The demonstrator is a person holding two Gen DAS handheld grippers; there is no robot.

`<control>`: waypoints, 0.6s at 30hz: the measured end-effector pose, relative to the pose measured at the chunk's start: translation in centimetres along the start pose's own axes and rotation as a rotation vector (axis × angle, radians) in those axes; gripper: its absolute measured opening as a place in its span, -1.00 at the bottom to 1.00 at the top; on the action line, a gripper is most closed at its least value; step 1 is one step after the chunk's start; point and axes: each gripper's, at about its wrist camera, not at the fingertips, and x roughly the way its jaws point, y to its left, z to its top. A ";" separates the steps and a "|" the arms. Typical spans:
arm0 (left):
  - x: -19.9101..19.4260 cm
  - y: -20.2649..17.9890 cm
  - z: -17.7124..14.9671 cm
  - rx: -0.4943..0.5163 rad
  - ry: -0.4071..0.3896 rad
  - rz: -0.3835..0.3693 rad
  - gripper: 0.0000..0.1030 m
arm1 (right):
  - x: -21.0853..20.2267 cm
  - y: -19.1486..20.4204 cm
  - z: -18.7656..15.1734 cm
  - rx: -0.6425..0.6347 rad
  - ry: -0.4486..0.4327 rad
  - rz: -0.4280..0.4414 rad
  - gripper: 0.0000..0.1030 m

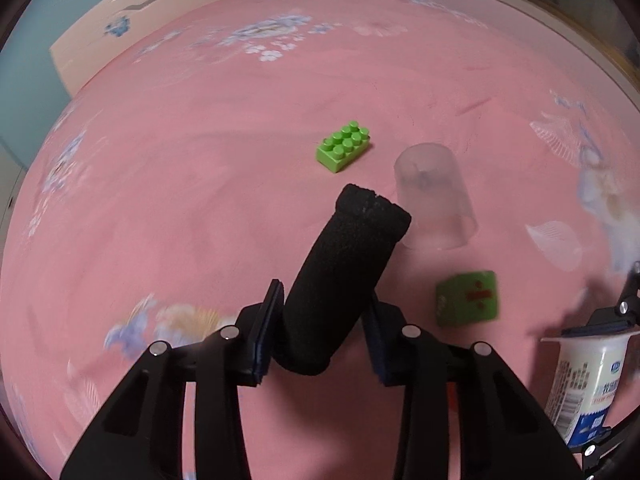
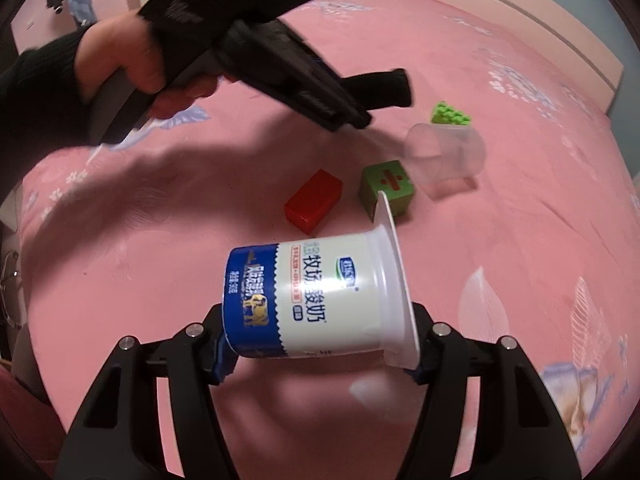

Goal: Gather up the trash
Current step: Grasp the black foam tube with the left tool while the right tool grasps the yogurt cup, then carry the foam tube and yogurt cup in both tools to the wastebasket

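Left gripper [image 1: 320, 340]: your jaws are closed on a black foam tube [image 1: 344, 280], gripped near its lower end so most of its length sticks out ahead, tilted up and to the right

Right gripper [image 2: 320, 344]: your jaws clamp a yogurt cup [image 2: 316, 300] end to end, base against one pad and flanged rim against the other, so it lies sideways across the fingers; the label faces the camera

Height: both items look lifted clear of the pink bedspread [image 1: 180, 200], which suits carrying them off rather than setting them down

Left on the bed: a clear plastic cup [image 1: 434, 196] lies tipped on its side just past the foam tip; judged to be trash not yet collected

Likely not trash: green stud brick [image 1: 344, 146], green cube with red marks [image 1: 468, 298] and red block [image 2: 314, 202] sit near the clear cup, apart from each other; they read as toys, so you would leave them

Bin: no trash container shows in either view, so you cannot tell where the drop goes

Risk: the end-to-end hold presses on a thin rim, so the yogurt cup may slip or pivot if you swing fast

Image note: motion blur on your left hand [image 2: 124, 60] and its tool in the right wrist view
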 end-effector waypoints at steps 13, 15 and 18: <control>-13.9 -1.4 -4.5 -0.147 -0.033 0.101 -0.23 | -10.8 1.6 -0.1 0.137 -0.080 -0.094 0.22; -16.6 -2.0 -4.9 -0.133 -0.056 0.125 -0.23 | -13.3 1.9 -0.2 0.163 -0.100 -0.119 0.22; -20.6 -3.1 -5.8 -0.114 -0.090 0.160 -0.23 | -17.4 2.5 0.0 0.197 -0.140 -0.145 0.22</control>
